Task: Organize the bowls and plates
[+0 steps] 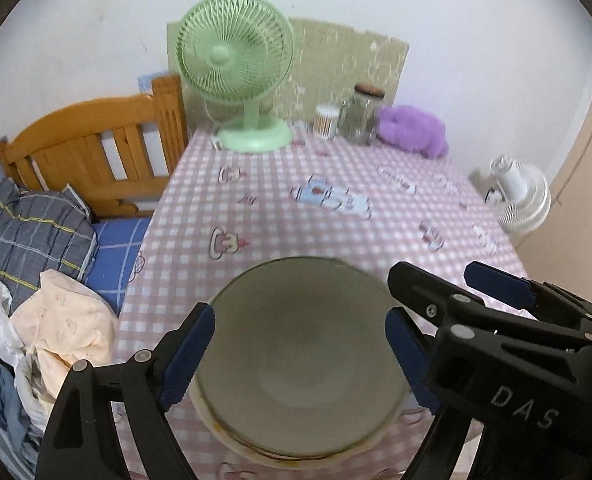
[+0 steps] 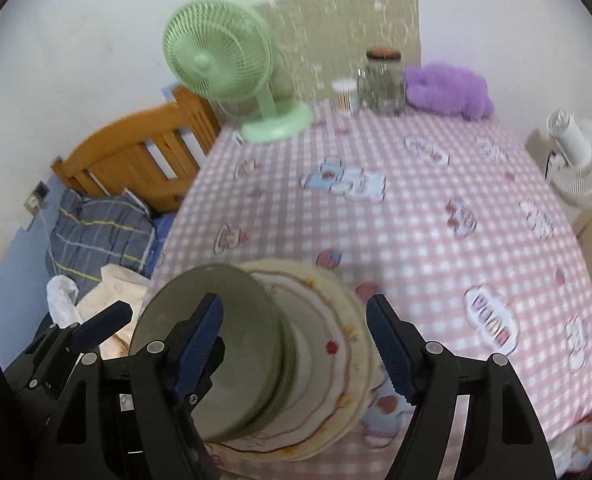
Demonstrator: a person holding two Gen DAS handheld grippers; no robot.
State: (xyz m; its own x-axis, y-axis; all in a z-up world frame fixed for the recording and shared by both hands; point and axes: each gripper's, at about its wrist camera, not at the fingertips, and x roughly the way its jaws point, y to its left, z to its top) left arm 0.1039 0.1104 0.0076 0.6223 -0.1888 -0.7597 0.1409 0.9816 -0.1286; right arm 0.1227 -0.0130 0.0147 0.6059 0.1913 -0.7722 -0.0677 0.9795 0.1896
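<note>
I count one bed (image 1: 96, 152) on the far left, with one pillow (image 1: 32, 224) and a heap of clothes (image 1: 56, 332) on it. On the worktop (image 1: 296, 216) stand one green fan (image 1: 236, 64) at the far left, then two jars (image 1: 352, 118) and one purple plush (image 1: 412, 130) along the far edge. A second, white fan (image 1: 516, 196) stands off the right side.

At the near edge I see one green bowl (image 1: 300, 356) resting on a stack of plates (image 2: 332, 356); I cannot count the plates exactly.

My left hand-held gripper (image 1: 300, 360) is spread, its pads on either side of the bowl, not pressing it. My right hand-held gripper (image 2: 296, 348) is spread too, straddling the bowl's right rim and the plates, gripping nothing.
</note>
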